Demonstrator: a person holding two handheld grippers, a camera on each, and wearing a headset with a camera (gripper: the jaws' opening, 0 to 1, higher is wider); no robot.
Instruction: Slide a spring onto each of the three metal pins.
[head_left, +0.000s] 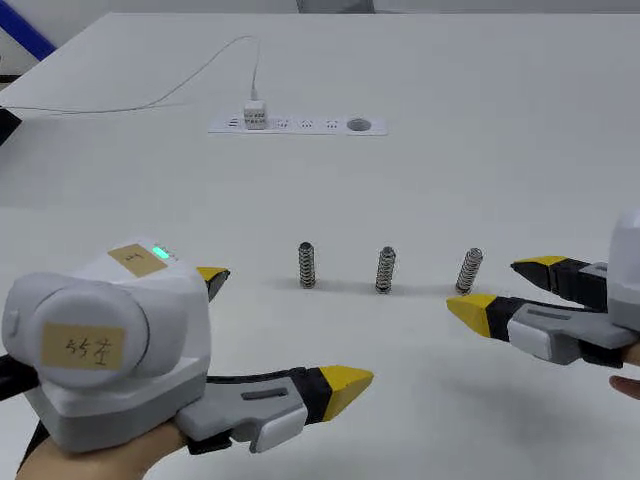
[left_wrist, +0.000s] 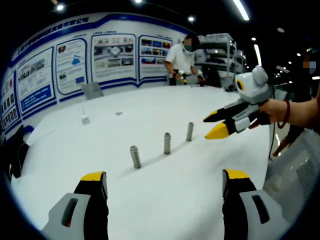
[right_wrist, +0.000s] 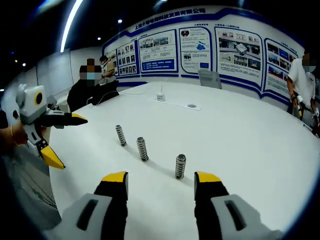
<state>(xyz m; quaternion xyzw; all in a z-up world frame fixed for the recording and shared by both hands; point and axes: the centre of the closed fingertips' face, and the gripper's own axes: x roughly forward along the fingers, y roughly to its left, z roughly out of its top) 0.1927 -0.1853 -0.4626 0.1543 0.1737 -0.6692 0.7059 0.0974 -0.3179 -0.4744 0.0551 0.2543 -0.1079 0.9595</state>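
Springs, three grey coils upright in a row, left gripper fingers spread, right gripper fingers spread

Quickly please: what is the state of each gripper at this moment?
Left gripper: open, holding nothing.
Right gripper: open, holding nothing.

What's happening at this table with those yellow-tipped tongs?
A person holds a two-jaw gripper in each hand over a white table. Three springs stand in a row, seemingly already slipped over their pins. The left gripper and right gripper are both open, holding nothing, one to each side of the row.
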